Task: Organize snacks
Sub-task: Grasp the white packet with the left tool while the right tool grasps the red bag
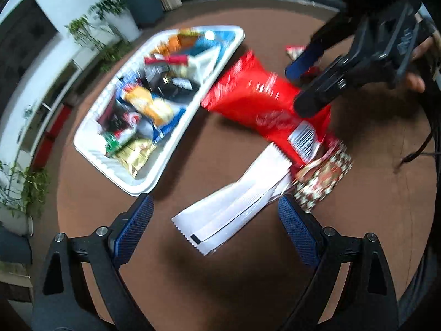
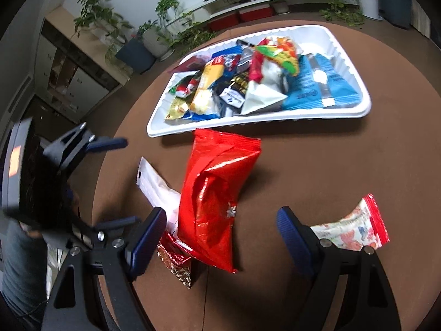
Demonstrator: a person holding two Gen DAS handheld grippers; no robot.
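A white tray [image 1: 176,138] [image 2: 355,66] full of mixed snack packets sits on a round brown table. Beside it lie a large red bag [image 1: 256,96] [image 2: 215,193], a white packet [image 1: 237,201] [image 2: 154,182], a red-gold patterned packet [image 1: 322,176] [image 2: 176,262] and a red-edged white packet [image 2: 355,229]. My left gripper [image 1: 215,229] is open and empty, its fingers either side of the white packet's near end. My right gripper [image 2: 220,237] is open and empty over the red bag's near end; it also shows in the left wrist view [image 1: 300,88].
The table edge [image 2: 110,165] curves round on the left. Potted plants [image 2: 143,44], cabinets and red boxes [image 2: 248,16] stand on the floor beyond it. A small red wrapper [image 1: 295,51] lies past the red bag.
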